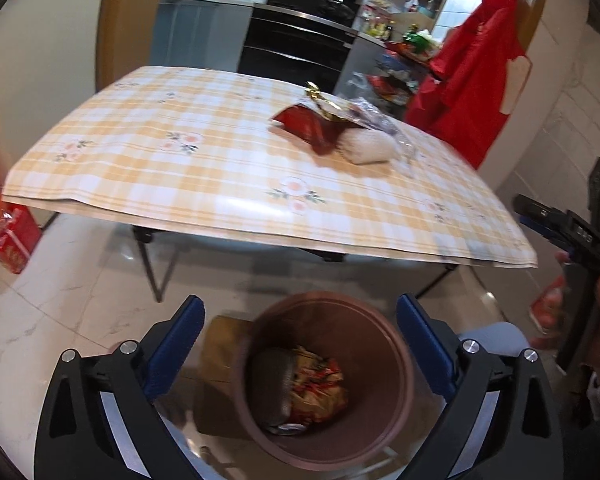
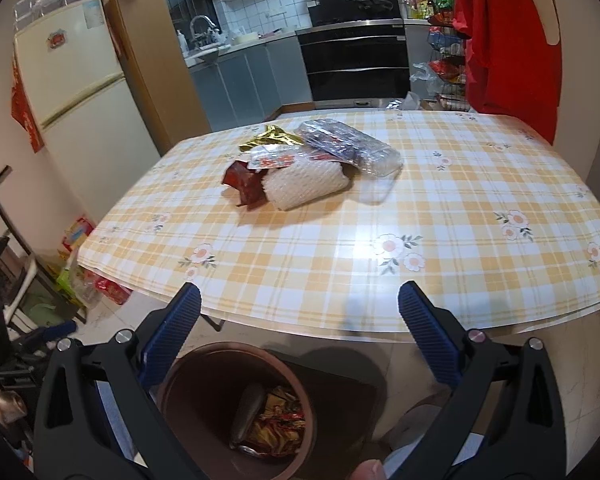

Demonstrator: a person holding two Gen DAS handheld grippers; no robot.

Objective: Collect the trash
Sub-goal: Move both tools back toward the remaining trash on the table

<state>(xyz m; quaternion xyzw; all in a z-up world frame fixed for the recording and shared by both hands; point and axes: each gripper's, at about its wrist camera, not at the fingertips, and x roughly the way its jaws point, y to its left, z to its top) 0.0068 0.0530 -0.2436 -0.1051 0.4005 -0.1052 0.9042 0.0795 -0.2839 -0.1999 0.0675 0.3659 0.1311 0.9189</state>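
My left gripper and right gripper are both hanging spread wide, two blue pads each, gripping nothing. Low in both frames, one round brown plastic bin is standing mouth-up, holding crumpled wrappers I cannot count. On the yellow checked tablecloth, above centre, one trash pile is sitting: white foam-net roll, its long axis running lower-left to upper-right, dark red wrapper, gold foil, clear plastic packet, all overlapping.
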